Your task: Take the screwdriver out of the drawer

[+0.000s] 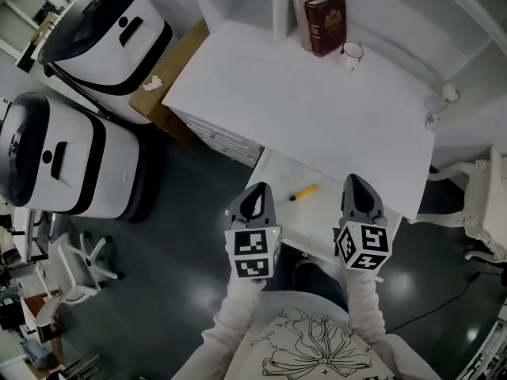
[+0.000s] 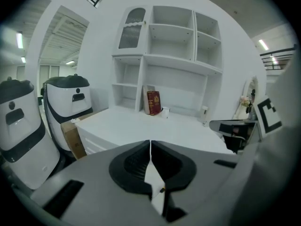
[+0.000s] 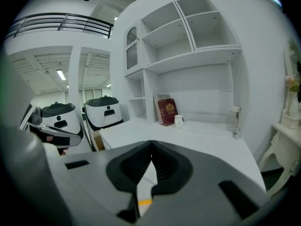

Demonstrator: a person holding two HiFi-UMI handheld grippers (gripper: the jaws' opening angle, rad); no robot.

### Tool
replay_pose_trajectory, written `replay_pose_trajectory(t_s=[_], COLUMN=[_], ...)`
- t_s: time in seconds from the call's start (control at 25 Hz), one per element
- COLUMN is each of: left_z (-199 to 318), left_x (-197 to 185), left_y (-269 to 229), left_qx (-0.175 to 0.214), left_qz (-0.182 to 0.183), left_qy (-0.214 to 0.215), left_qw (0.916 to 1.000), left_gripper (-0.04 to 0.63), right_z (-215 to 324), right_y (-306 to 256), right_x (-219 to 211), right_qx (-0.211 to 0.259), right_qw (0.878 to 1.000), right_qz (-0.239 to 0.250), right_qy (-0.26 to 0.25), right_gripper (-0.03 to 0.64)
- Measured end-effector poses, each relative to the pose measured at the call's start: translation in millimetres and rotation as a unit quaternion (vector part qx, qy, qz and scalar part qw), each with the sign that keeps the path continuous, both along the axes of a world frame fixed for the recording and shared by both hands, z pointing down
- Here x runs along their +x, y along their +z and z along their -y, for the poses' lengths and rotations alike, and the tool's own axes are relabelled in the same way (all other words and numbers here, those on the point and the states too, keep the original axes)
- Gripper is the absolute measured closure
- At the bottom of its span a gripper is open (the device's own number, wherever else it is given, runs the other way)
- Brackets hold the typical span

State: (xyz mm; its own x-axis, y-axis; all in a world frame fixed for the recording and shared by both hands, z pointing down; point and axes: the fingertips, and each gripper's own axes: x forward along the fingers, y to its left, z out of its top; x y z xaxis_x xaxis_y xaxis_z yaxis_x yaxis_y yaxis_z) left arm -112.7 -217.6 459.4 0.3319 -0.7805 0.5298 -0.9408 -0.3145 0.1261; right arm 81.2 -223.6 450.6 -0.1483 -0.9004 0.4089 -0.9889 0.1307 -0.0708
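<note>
Screwdriver (image 1: 303,192) in drawer (image 1: 313,222) under desk (image 1: 317,109)

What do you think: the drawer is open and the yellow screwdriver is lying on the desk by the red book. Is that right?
Not quite. The drawer is open, but the yellow screwdriver lies inside it, not on the desk by the red book. The head view shows this.

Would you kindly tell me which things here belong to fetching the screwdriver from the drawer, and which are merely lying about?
For the job:
- screwdriver
- open drawer
- left claw and right claw, both shut and empty

Lying about:
- red book
- mug
- cardboard box
- white machines
</note>
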Motion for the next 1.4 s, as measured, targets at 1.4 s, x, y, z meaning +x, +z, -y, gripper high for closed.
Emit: replay_pose_trajectory(t_s=[1.4], left_z=[13], left_x=[127], left_y=[189], left_qx=[-0.173], left_qz=[0.101], left_qy=[0.273], left_qw=[0.9409], left_gripper=[0.457], right_z=[2], right_y=[101], right_x=[53], right_qx=[-0.099], right_qw=[0.994], right_qz=[-0.001], right_qy=[0.036], right_gripper=[0.614])
